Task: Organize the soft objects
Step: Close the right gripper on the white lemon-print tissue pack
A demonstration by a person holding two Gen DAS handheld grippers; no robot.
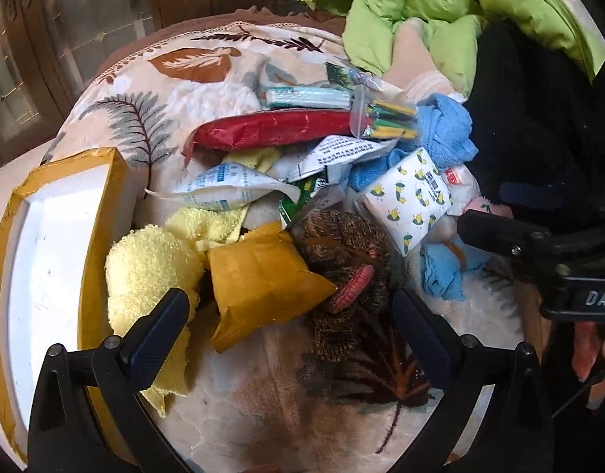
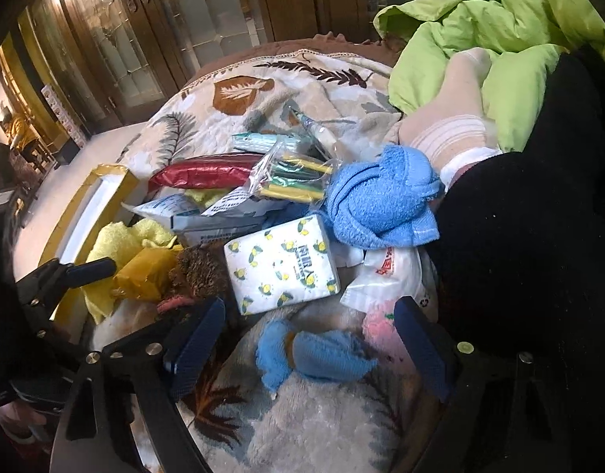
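A heap of soft things lies on a leaf-print blanket (image 1: 208,63). My left gripper (image 1: 290,315) is open, low over a yellow packet (image 1: 263,280) and a brown furry toy (image 1: 342,264), with a yellow towel (image 1: 145,268) by its left finger. My right gripper (image 2: 310,339) is open too, its fingers on either side of a small blue cloth (image 2: 314,354) without touching it. Just beyond it lie a lemon-print tissue pack (image 2: 283,268) and a bunched blue towel (image 2: 381,197). A red packet (image 1: 271,130) sits further back.
A white foam box (image 1: 46,236) edged with yellow tape stands at the left. A green quilted jacket (image 2: 479,19), a black garment (image 2: 519,236) and a person's socked foot (image 2: 456,118) fill the right. Paper sachets, a bag of coloured sticks (image 2: 294,181) and a white plastic bag (image 2: 385,276) are mixed in.
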